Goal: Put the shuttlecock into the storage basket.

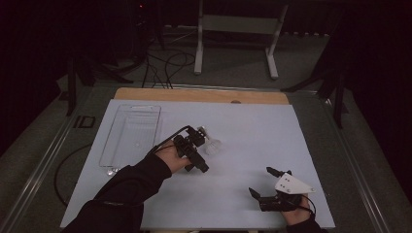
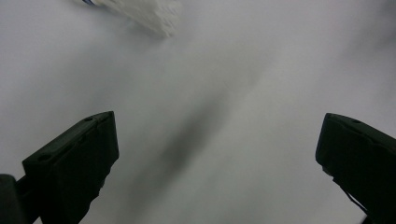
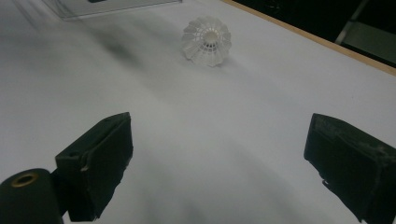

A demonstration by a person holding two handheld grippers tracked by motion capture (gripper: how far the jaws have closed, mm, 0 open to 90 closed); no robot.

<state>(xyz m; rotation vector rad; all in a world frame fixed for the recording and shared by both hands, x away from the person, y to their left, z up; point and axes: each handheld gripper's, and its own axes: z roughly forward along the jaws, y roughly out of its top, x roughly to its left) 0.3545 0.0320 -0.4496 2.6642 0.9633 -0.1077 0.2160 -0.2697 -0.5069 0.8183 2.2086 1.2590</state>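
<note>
A white plastic shuttlecock (image 1: 213, 145) lies on its side near the middle of the pale table sheet (image 1: 243, 126). My left gripper (image 1: 204, 149) is right beside it on its left, and its jaws stand wide open. In the left gripper view the gripper (image 2: 217, 126) holds nothing, and the shuttlecock (image 2: 140, 13) is a blur at the top edge, beyond the jaws. My right gripper (image 1: 263, 182) rests low near the front right of the table, open and empty. The right gripper view (image 3: 219, 130) looks across the sheet at the shuttlecock (image 3: 207, 41), whose open skirt faces the camera.
A clear plastic tray (image 1: 131, 133) lies at the left of the sheet, with a corner of the tray (image 3: 107, 5) in the right gripper view. The table's wooden far edge (image 1: 204, 94) borders the sheet. Behind it are a white stand (image 1: 235, 29) and floor cables (image 1: 165, 63).
</note>
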